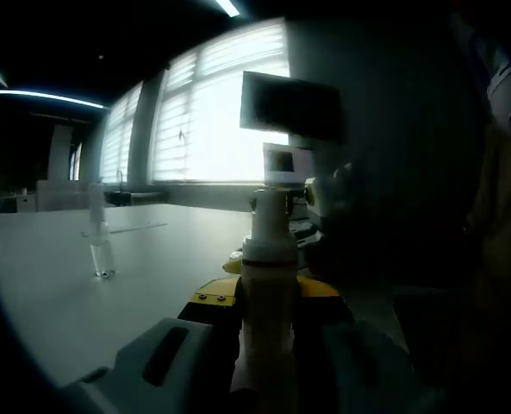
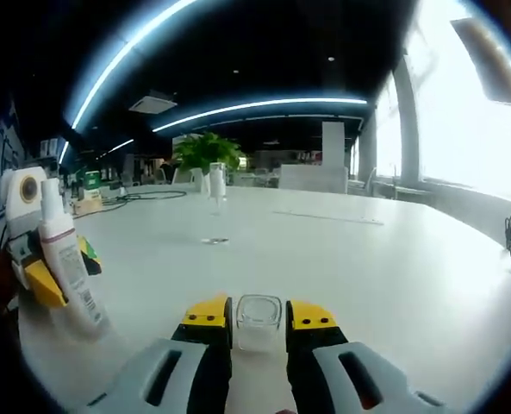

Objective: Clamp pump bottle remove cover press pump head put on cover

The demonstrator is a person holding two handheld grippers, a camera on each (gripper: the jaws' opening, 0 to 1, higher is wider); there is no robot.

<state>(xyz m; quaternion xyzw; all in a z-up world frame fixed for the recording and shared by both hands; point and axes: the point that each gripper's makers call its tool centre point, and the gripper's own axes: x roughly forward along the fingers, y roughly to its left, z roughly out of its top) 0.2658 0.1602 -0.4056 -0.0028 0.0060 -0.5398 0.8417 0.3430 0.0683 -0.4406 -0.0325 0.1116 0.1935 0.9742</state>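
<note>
The left gripper (image 1: 268, 304) has its jaws closed on the pump bottle (image 1: 268, 297), which stands upright between the yellow tips with its pump head (image 1: 271, 214) bare. The right gripper view shows that same bottle (image 2: 65, 259) from the side, resting on the white table (image 2: 367, 276) with its printed label visible. The right gripper (image 2: 259, 321) pinches the clear cover (image 2: 258, 321) between its jaws, low over the table. Farther off, a small clear bottle (image 1: 101, 241) stands on the table, also visible in the right gripper view (image 2: 214, 203), near a green plant (image 2: 205, 151).
</note>
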